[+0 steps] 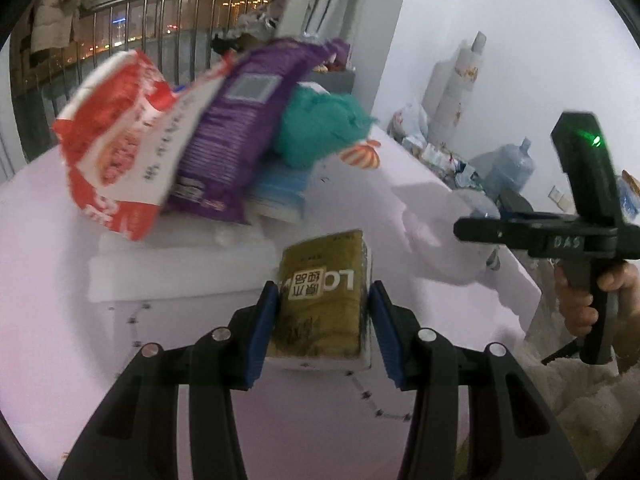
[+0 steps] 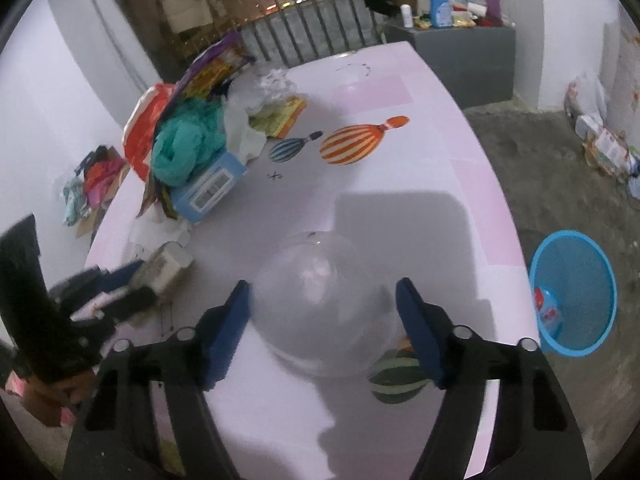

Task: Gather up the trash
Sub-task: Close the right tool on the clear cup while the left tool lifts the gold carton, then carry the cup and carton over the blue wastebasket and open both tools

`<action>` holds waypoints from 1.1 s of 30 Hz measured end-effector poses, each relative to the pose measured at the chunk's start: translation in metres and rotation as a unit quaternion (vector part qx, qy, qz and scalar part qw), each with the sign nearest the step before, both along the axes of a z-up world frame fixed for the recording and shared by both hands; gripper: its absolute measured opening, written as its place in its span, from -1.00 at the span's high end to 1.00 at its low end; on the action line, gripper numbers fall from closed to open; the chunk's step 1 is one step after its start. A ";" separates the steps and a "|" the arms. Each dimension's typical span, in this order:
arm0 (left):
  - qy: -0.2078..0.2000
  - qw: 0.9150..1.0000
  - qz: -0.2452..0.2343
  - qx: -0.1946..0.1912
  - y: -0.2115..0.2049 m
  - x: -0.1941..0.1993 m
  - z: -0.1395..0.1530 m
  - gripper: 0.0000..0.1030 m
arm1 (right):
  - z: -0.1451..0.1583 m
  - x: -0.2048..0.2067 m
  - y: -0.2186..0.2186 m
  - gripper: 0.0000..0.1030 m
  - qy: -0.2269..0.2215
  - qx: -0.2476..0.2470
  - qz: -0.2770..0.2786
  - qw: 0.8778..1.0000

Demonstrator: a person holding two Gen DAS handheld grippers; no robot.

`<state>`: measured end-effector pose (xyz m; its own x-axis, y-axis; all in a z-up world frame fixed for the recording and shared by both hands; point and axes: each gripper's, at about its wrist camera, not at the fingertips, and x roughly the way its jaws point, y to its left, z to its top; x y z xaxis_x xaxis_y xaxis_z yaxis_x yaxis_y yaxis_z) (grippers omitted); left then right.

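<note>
My left gripper is shut on an olive-gold tissue pack, blue pads against its two sides, above the pink table. The same pack shows blurred at the left of the right wrist view. Behind it lies a trash pile: a red snack bag, a purple bag, a teal crumpled wad and a blue box. My right gripper is open around a clear plastic dome lid standing on the table; a thin gap shows beside each pad.
A blue waste bin stands on the floor right of the table, with a red-and-blue wrapper inside. A white foam slab lies under the pile. A hand holds the right gripper's handle. Clutter lines the floor along the walls.
</note>
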<state>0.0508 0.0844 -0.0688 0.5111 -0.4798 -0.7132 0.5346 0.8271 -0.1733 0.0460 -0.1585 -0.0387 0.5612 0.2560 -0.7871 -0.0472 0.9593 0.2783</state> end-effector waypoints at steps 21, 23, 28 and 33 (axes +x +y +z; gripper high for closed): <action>-0.020 0.996 -0.014 0.080 -0.061 0.006 -0.001 -0.24 | -0.001 -0.009 -0.028 -0.50 -0.030 0.017 -0.010 0.999; -0.014 0.996 -0.016 0.083 -0.068 0.015 -0.003 -0.24 | -0.003 -0.008 -0.029 -0.50 -0.028 0.020 -0.009 0.999; 0.005 0.997 -0.013 0.080 -0.073 0.025 -0.011 -0.16 | -0.007 -0.007 -0.025 -0.50 -0.024 0.013 -0.001 1.000; 0.007 0.997 -0.009 0.081 -0.077 0.026 -0.017 -0.01 | -0.009 -0.008 -0.025 -0.39 -0.029 0.011 0.005 1.000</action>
